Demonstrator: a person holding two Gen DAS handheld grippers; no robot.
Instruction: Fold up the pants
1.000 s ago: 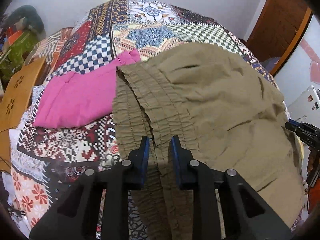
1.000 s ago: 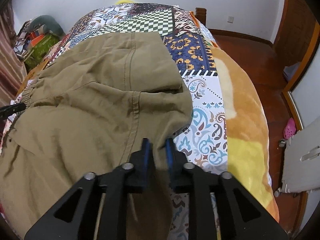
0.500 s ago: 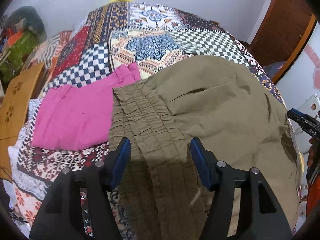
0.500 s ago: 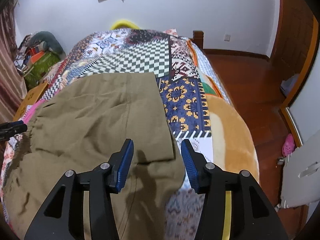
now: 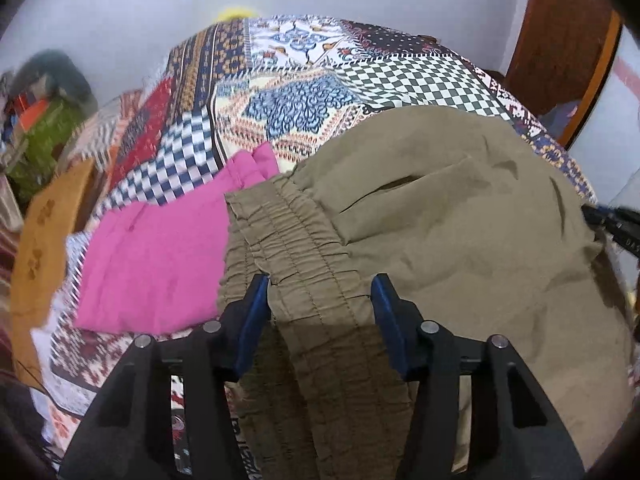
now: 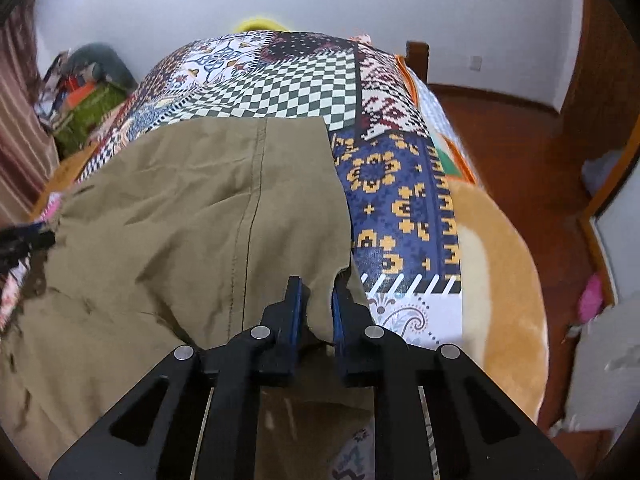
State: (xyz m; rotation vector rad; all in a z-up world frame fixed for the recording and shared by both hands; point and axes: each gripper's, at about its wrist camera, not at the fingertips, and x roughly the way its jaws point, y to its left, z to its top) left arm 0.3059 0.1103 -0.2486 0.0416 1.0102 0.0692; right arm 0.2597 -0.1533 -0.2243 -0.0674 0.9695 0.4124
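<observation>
Item: olive pants (image 5: 460, 216), lying across the near end of a patchwork bedspread (image 5: 304, 92), beside a folded pink garment (image 5: 160, 248). Left gripper (image 5: 320, 308) is standing open, straddling the elastic waistband (image 5: 288, 236), jaws just narrowing. Right gripper (image 6: 316, 312) is closing, pinching the pants' hem edge. White walls and a wooden floor (image 6: 520, 152) are surrounding the bed.

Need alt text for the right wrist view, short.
The right gripper is pinched shut on the near edge of the olive pants, which lie spread on a patchwork bedspread. Wooden floor lies to the right.
</observation>
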